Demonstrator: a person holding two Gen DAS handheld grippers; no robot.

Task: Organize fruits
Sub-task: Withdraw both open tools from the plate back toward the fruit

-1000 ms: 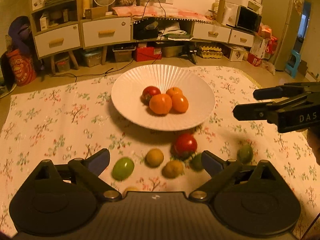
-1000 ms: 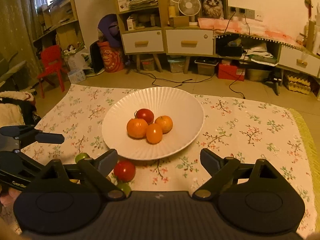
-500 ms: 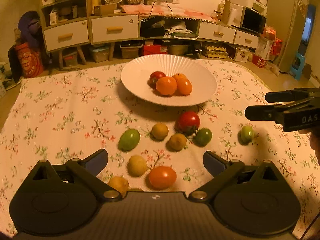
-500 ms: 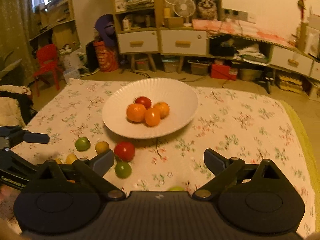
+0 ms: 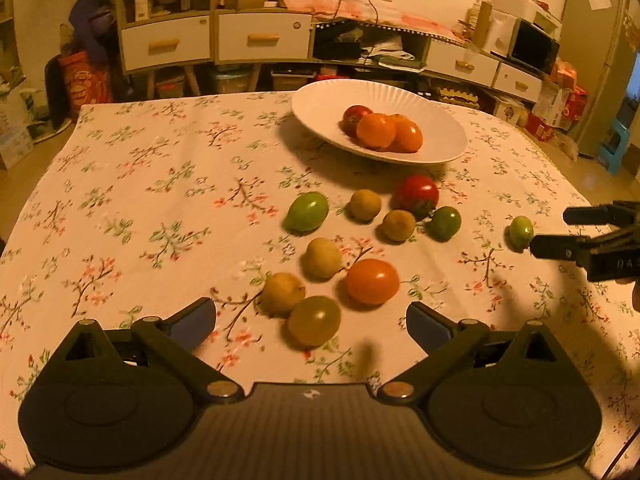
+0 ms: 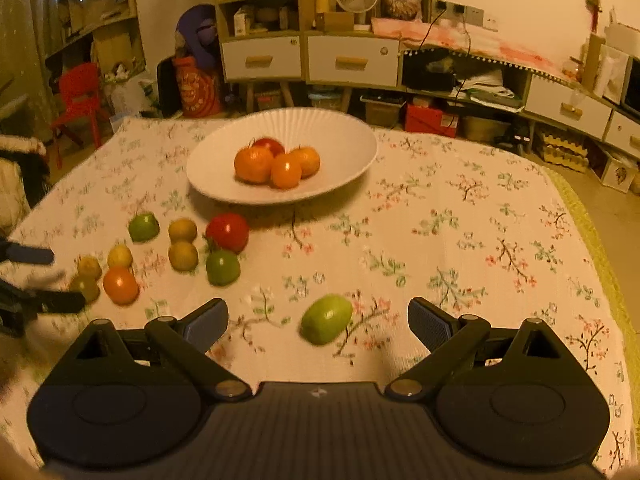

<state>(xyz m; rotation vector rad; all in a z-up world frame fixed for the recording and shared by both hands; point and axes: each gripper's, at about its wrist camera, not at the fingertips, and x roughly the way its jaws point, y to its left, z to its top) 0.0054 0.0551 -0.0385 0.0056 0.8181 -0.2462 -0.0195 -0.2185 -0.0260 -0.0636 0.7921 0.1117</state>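
Fruit everywhere on the floral tablecloth [image 5: 140, 184], and both grippers are hanging just above it with nothing in them. Left gripper [image 5: 311, 322] has its jaws spread wide, and right in front of its fingertips sits a pale green fruit [image 5: 314, 321], with a yellow-brown one [image 5: 283, 293] touching it on the left and an orange tomato [image 5: 373, 281] just beside it on the right. Farther out lie another yellowish fruit [image 5: 323, 258], a big green tomato [image 5: 306, 212], two brown round fruits [image 5: 364, 205] [image 5: 398, 225], a red tomato [image 5: 416, 196] and a dark green tomato [image 5: 444, 222] close beside it. Beyond them, at the far side, the white ribbed plate [image 5: 320, 100] carries a red tomato [image 5: 356, 117] and orange fruits [image 5: 376, 131] bunched together in its middle. Over to the right gripper [image 6: 318, 326]: jaws also wide apart, and a lone green tomato [image 6: 326, 319] lies on the cloth between the two fingertips, touching neither as far as the blurred view lets me judge. From the left camera that same gripper comes in from the right edge, its fingers reaching beside the green tomato, which sits well apart from the main cluster. Behind the table, white drawers [image 6: 352, 60] line the far wall.
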